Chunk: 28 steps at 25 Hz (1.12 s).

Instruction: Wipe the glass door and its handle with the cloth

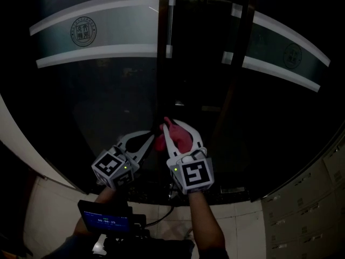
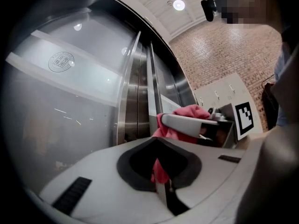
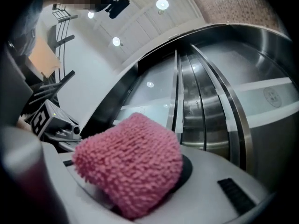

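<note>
Low and centre in the head view, close before the dark glass door (image 1: 108, 96): a pink, nubbly cloth (image 1: 180, 139), shared between both tools. Clamped on its thick bunched bulk, the right hand-held gripper (image 1: 176, 129), jaws closed around the wad, the wad filling most of the right gripper view. Pinched on a thin trailing end of the same cloth, the left hand-held gripper (image 1: 154, 137), jaws drawn together with a pink strip caught in the dark-padded gap between them (plain enough in the left gripper view). Set just beside each other, tips converging from left and right, marker cubes on the near side. Cannot tell whether touching the glass or held just off it. Farther up the door, a vertical steel handle (image 1: 170, 26) with pale brackets at top and bottom, well apart from the cloth; to its right, another pair of pale brackets (image 1: 236, 9) on the neighbouring leaf. Across both leaves, a frosted band (image 1: 124, 30) bearing a round emblem (image 1: 83, 31). At the near edge, a small screen device (image 1: 105, 216) beside the person's forearm (image 1: 207, 228). At the near right, pale lockers (image 1: 310, 198). In the left gripper view, a brick wall (image 2: 233, 50) and a round ceiling light (image 2: 178, 4) to the right of the door.
</note>
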Available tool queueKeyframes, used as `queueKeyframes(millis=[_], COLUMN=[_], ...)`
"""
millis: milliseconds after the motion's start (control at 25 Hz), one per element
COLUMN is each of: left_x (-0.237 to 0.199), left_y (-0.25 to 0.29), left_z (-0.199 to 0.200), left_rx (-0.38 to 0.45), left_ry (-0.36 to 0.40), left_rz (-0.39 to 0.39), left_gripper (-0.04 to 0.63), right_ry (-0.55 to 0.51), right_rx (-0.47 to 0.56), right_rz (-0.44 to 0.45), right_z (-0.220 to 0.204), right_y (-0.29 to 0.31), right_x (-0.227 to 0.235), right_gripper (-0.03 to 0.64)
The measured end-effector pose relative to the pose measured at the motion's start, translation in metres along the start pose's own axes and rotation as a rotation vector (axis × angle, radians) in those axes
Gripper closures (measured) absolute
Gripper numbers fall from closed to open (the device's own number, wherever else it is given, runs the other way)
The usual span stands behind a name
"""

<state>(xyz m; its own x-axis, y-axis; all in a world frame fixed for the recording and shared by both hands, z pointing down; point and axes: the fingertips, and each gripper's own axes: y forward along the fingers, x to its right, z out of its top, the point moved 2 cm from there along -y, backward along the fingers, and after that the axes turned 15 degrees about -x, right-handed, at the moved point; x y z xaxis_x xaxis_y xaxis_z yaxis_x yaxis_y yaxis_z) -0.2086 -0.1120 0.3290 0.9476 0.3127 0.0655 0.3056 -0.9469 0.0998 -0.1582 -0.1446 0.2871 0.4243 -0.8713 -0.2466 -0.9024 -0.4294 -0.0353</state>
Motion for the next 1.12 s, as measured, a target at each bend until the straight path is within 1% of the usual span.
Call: queueKeyframes(millis=[80, 120, 240, 320, 400, 440, 560, 720, 840, 1040, 1120], left_x=[-0.011, -0.016, -0.018, -0.015, -0.014, -0.015, -0.026, -0.037, -0.038, -0.037, -0.037], left_y=[0.007, 0.010, 0.015, 0.015, 0.014, 0.012, 0.004, -0.006, -0.010, -0.014, -0.016], left_z=[0.003, 0.001, -0.001, -0.004, -0.012, -0.016, -0.024, -0.033, -0.041, -0.056, -0.063], left_rx=[0.000, 0.000, -0.001, -0.011, -0.033, -0.040, -0.043, -0.050, -0.062, -0.084, -0.097], left_ry=[0.010, 0.014, 0.018, 0.030, 0.044, 0.045, 0.024, 0.008, 0.000, -0.032, -0.040], left_rz=[0.002, 0.004, -0.005, -0.024, -0.030, -0.027, -0.008, 0.012, 0.010, -0.018, -0.022], left_gripper=[0.583, 0.583, 0.583, 0.583, 0.583, 0.583, 0.583, 0.583, 0.583, 0.583, 0.583], right_ry=[0.000, 0.006, -0.001, -0.041, -0.092, -0.104, -0.087, -0.091, -0.025, 0.070, 0.105], right_rx=[0.047, 0.054, 0.012, -0.029, -0.068, -0.079, -0.089, -0.116, -0.140, -0.177, -0.201], right_rz=[-0.004, -0.002, -0.023, -0.052, -0.067, -0.069, -0.093, -0.124, -0.135, -0.158, -0.152], right_z=[0.013, 0.018, 0.026, 0.024, 0.015, 0.010, -0.010, -0.044, -0.074, -0.126, -0.144], right_y=[0.023, 0.036, 0.068, 0.086, 0.097, 0.098, 0.093, 0.087, 0.080, 0.076, 0.078], right_x=[0.018, 0.026, 0.046, 0.056, 0.055, 0.052, 0.043, 0.024, 0.012, -0.007, -0.017], right_gripper=[0.560, 0.560, 0.560, 0.560, 0.560, 0.560, 0.560, 0.560, 0.560, 0.560, 0.560])
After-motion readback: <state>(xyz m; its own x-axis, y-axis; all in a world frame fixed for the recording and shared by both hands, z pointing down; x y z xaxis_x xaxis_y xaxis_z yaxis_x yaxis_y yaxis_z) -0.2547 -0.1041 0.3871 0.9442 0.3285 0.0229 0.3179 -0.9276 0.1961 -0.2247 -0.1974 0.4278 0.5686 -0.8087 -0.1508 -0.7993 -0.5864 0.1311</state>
